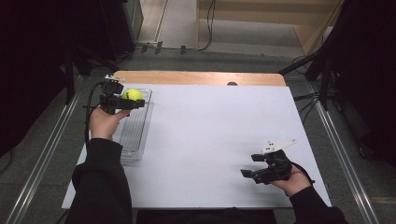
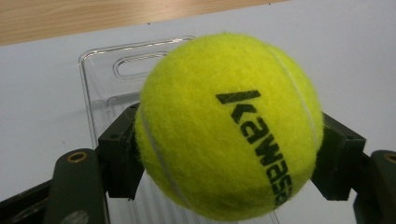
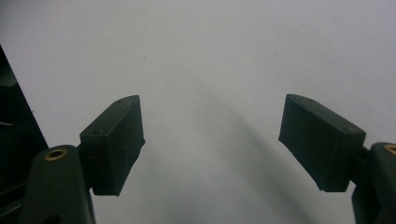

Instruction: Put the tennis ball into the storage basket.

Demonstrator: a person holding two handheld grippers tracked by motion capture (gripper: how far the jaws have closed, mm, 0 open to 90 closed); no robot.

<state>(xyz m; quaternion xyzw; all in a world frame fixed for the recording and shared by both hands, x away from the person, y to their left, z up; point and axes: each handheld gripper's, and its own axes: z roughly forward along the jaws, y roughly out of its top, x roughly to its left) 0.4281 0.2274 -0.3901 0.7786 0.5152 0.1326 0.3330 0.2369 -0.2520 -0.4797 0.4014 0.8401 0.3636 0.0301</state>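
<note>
A yellow-green tennis ball (image 1: 132, 94) with black lettering is pinched between the two black jaws of my left gripper (image 1: 129, 100), which is shut on it. In the left gripper view the ball (image 2: 224, 126) hangs over the far end of a clear plastic tray (image 2: 100, 74), with a pad (image 2: 122, 151) pressed on each side. The tray (image 1: 140, 128) lies along the left edge of the white table top. My right gripper (image 1: 250, 165) rests low over the front right of the table, open; in the right gripper view its pads (image 3: 114, 142) stand wide apart with nothing between them.
A white sheet (image 1: 210, 140) covers the table, with a strip of bare wood (image 1: 196, 78) along its far edge. Metal rails (image 1: 42, 158) run down both sides of the table. Dark stands and cables crowd the floor beyond the far corners.
</note>
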